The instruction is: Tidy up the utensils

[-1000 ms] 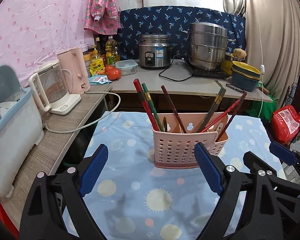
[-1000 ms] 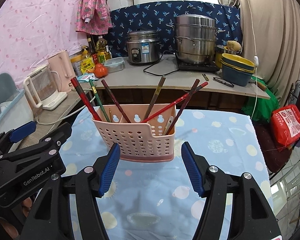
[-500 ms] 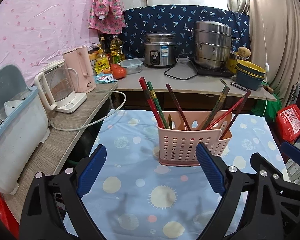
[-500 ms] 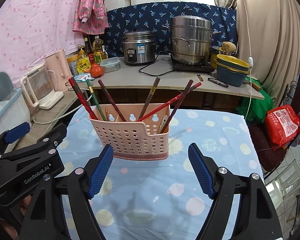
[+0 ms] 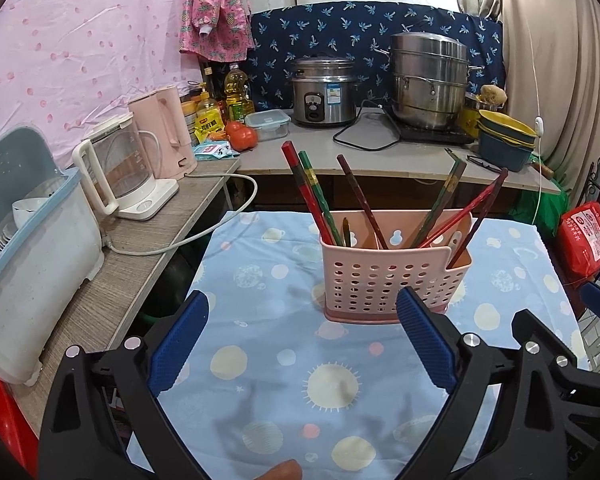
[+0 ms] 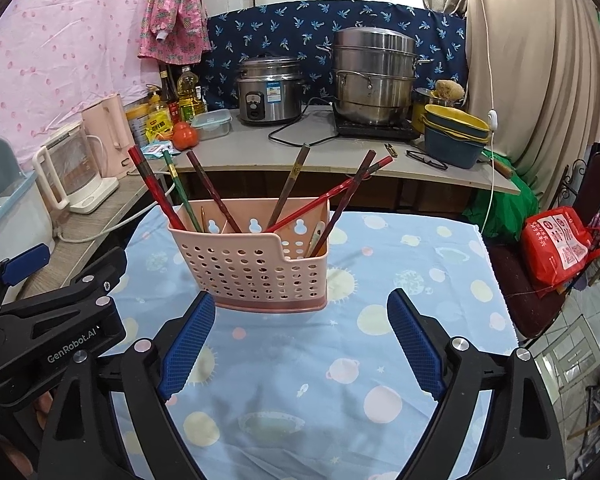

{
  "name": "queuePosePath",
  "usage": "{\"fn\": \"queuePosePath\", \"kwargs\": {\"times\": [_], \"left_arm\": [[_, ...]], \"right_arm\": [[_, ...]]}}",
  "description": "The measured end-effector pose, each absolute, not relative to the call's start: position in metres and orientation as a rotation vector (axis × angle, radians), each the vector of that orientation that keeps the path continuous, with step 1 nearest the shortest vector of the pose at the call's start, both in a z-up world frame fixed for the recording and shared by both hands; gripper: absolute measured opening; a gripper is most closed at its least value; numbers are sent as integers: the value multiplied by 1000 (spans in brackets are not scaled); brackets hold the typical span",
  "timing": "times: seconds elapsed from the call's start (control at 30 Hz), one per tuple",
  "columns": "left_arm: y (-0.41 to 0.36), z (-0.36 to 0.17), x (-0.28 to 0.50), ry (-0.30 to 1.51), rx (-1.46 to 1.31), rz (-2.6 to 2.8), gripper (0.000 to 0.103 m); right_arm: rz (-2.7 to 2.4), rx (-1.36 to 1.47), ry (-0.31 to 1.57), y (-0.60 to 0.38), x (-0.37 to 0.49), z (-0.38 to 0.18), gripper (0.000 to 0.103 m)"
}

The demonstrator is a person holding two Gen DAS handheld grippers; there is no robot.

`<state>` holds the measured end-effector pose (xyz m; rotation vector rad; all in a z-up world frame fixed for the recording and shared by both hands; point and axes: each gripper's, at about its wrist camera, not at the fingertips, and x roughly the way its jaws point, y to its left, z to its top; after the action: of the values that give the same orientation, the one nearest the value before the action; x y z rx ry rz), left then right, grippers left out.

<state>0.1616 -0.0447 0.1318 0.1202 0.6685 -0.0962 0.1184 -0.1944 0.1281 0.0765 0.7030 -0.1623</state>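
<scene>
A pink perforated basket (image 5: 392, 276) stands on the blue dotted tablecloth (image 5: 268, 364), with several red, green and dark chopsticks (image 5: 308, 188) leaning out of it. My left gripper (image 5: 302, 306) hovers just in front of it, jaws opening wide, nothing between the blue pads. In the right wrist view the same basket (image 6: 252, 268) and its chopsticks (image 6: 152, 188) sit straight ahead. My right gripper (image 6: 300, 304) is near the basket's base, jaws also opening and empty. Neither gripper touches the basket.
A side counter on the left carries a glass kettle (image 5: 116, 172), a pink kettle and a dish rack (image 5: 28, 248). The back counter holds a rice cooker (image 6: 268, 92), a steamer pot (image 6: 372, 76) and stacked bowls (image 6: 456, 136). A red bag (image 6: 560, 244) lies at the right.
Both pairs of jaws have spread wider, the right pair the most. The basket and chopsticks have not moved.
</scene>
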Motion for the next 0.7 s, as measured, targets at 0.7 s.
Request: {"fn": "queuePosePath", "kwargs": {"times": [0.7], "left_arm": [[-46,125,167,697,122,-110,91]], "right_arm": [[-169,78,718,-193,120,122,84]]}}
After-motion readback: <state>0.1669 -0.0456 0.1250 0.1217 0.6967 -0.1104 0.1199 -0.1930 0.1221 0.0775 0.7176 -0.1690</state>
